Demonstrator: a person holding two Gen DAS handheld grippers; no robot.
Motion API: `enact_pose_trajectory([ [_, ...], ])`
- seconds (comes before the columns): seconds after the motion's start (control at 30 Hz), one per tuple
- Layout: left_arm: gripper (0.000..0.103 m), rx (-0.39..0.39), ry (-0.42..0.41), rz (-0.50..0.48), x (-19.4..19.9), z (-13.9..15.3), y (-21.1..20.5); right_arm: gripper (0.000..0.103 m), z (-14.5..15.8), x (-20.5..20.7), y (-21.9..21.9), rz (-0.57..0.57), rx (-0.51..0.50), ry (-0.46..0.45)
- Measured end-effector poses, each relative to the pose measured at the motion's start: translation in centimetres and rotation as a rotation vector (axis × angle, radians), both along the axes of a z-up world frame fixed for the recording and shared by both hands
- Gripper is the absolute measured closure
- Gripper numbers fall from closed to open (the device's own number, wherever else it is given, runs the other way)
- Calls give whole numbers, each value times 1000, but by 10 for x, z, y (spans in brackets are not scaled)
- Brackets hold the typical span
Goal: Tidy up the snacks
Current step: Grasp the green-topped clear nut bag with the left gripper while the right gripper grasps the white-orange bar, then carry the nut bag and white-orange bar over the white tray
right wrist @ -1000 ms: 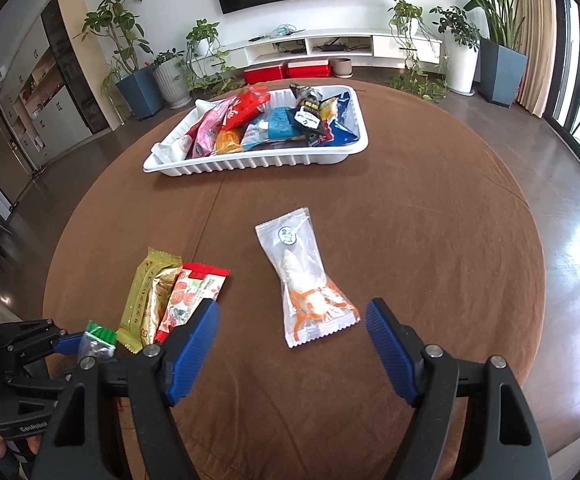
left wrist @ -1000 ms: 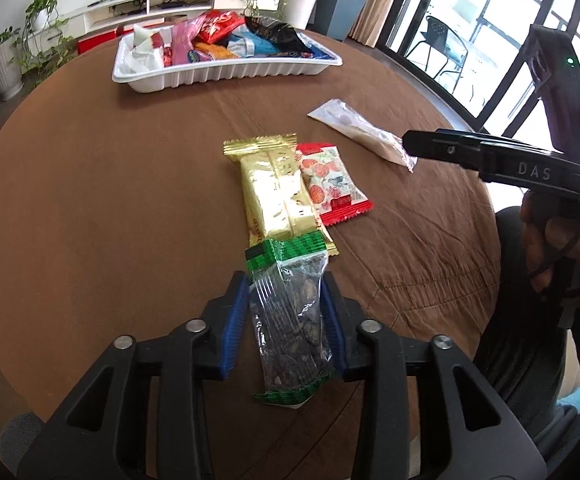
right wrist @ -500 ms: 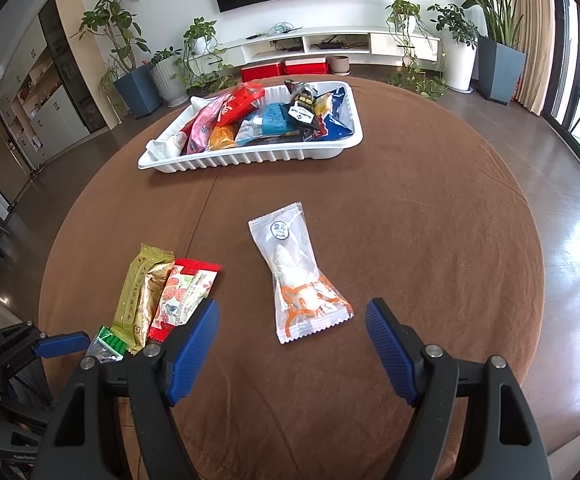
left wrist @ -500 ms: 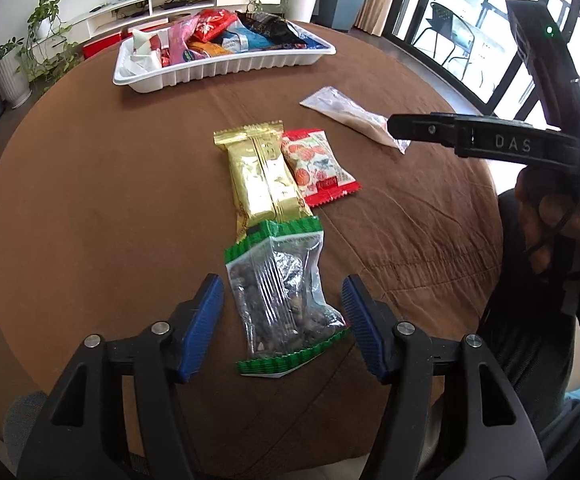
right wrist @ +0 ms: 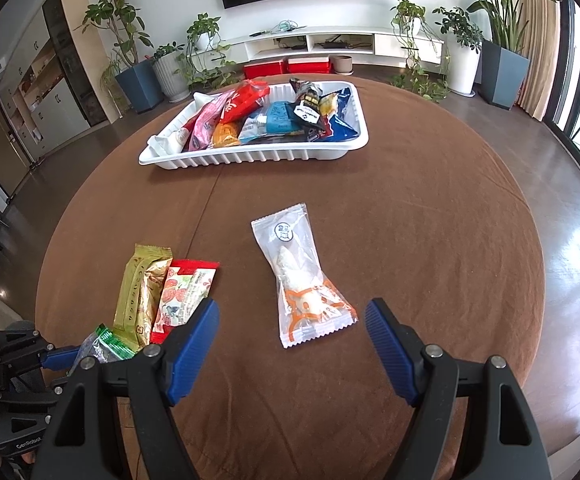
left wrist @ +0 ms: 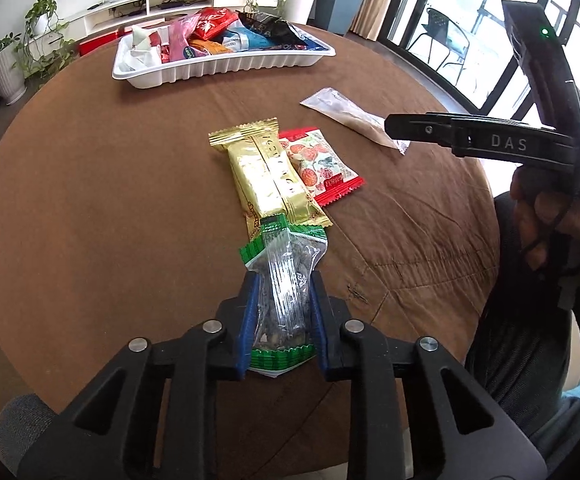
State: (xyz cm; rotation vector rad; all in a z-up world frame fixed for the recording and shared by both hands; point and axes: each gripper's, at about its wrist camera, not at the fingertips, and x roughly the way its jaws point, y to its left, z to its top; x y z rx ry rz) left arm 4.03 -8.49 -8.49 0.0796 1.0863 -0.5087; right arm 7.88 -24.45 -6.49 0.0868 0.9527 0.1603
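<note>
L gripper (left wrist: 281, 312) jaws just closed, now pinching green-edged clear packet (left wrist: 284, 276); gold bar (left wrist: 268, 176) just ahead. R gripper (right wrist: 292, 316) spread wide, empty, white pouch (right wrist: 300, 280) between/ahead of tips.

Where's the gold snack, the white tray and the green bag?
gold snack (left wrist: 268, 176), left wrist view, middle of wrapper
white tray (right wrist: 250, 157), right wrist view, ribbed front wall
green bag (left wrist: 284, 280), left wrist view, clear middle between the fingers
</note>
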Motion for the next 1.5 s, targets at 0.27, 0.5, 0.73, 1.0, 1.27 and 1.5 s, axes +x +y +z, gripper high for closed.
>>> enact_pose_trajectory([
  [0.27,82,-74,1,14,-1,11,14,25,0,7,-1,0,-36,2],
  [0.5,82,-125,6,58,-2,16,36,30,-11,29,-5,24,-96,50],
  [0.73,82,-143,5,93,1,15,49,36,-22,47,8,114,-141,101],
  [1.0,82,-150,4,103,1,15,54,47,-26,52,14,154,-153,129],
  [1.27,82,-155,6,98,2,14,52,67,-22,50,22,191,-163,167],
  [1.5,82,-160,4,105,1,14,54,78,-19,55,23,190,-135,213],
])
